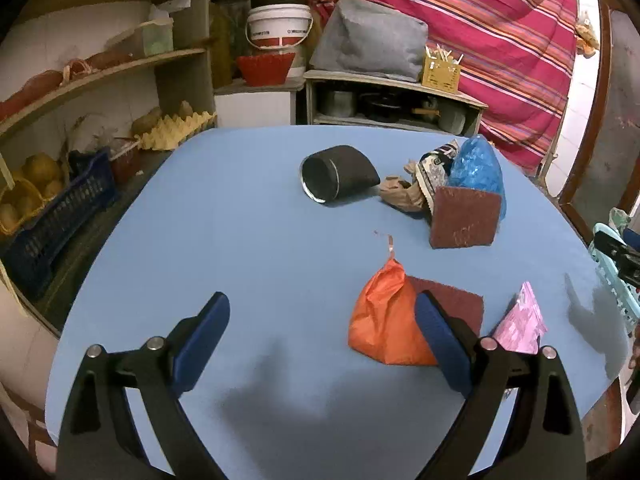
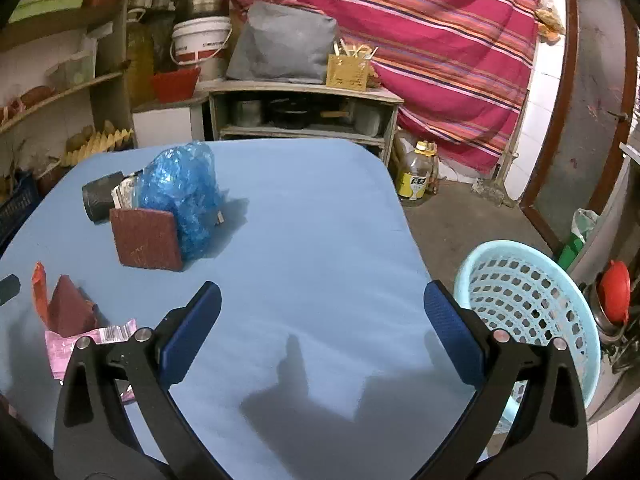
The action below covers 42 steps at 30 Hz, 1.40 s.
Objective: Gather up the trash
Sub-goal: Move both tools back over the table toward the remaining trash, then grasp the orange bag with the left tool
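Observation:
On the blue table (image 1: 248,240) lie an orange plastic bag (image 1: 380,320), a pink wrapper (image 1: 520,324), a maroon pad (image 1: 464,218) leaning upright, a second maroon pad (image 1: 460,300) lying flat, a blue crumpled bag (image 1: 478,170), brown paper (image 1: 400,192) and a black cylinder (image 1: 336,174) on its side. My left gripper (image 1: 322,312) is open and empty, its right finger just in front of the orange bag. My right gripper (image 2: 322,304) is open and empty over bare table (image 2: 320,220). A light blue basket (image 2: 532,304) stands off the table's right edge.
Shelves with a dark blue crate (image 1: 56,220) and egg trays (image 1: 176,130) stand to the left. A low cabinet (image 2: 304,112) with pots is behind the table. An oil bottle (image 2: 416,178) stands on the floor. A striped cloth (image 2: 440,40) hangs behind.

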Motion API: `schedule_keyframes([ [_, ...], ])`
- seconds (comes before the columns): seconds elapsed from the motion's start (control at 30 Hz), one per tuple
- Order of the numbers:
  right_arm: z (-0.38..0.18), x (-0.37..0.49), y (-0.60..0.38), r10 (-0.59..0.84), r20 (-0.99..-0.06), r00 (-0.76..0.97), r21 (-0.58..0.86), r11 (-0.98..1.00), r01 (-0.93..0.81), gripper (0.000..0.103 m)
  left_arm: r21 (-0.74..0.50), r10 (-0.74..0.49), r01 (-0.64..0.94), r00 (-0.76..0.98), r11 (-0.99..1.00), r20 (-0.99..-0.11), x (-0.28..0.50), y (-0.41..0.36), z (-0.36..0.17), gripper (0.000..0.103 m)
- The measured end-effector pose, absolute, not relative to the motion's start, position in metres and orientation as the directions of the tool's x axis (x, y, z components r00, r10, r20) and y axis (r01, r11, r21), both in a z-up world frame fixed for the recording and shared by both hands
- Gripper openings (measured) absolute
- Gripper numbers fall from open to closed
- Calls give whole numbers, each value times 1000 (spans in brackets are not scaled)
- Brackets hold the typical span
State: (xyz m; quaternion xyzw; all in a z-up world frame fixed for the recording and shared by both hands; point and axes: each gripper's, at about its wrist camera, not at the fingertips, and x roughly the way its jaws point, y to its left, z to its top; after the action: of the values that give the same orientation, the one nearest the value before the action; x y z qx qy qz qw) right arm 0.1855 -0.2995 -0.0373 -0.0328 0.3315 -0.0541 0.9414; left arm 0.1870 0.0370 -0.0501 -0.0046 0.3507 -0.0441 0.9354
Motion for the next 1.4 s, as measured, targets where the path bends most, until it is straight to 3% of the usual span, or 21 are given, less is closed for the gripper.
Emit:
schedule_keyframes([
  [0.33, -38, 178, -285, -86, -597, 798, -21, 996, 92, 99, -80, -83, 39, 728, 996, -680, 189, 57, -67, 92],
  [0.73, -43, 183, -268, -61, -605, 794, -43, 998, 44, 99, -127, -184, 134, 695, 983, -696, 201, 32, -73, 90],
  [0.83, -43, 186, -266, -63, -603, 796, -46, 998, 44, 99, -125, -208, 171, 673, 977, -709, 208, 22, -75, 80],
  [0.87, -44, 186, -266, -63, -603, 795, -46, 998, 44, 99, -123, -217, 186, 663, 975, -717, 211, 19, -77, 67],
  [0.9, -45, 187, -265, -63, -605, 794, -47, 998, 44, 99, -125, -225, 196, 652, 973, -725, 213, 17, -79, 48],
  [1.03, -45, 191, -260, -54, -607, 793, -48, 998, 31, 99, -167, -261, 206, 632, 964, -730, 215, 21, -81, 21],
  [1.1, -45, 194, -256, -46, -608, 793, -49, 999, 21, 99, -150, -242, 195, 648, 969, -722, 214, 25, -78, 15],
  [1.4, -50, 216, -218, 6, -624, 781, -36, 999, -37, 99, -134, -164, 101, 744, 986, -648, 235, 73, -30, 13],
])
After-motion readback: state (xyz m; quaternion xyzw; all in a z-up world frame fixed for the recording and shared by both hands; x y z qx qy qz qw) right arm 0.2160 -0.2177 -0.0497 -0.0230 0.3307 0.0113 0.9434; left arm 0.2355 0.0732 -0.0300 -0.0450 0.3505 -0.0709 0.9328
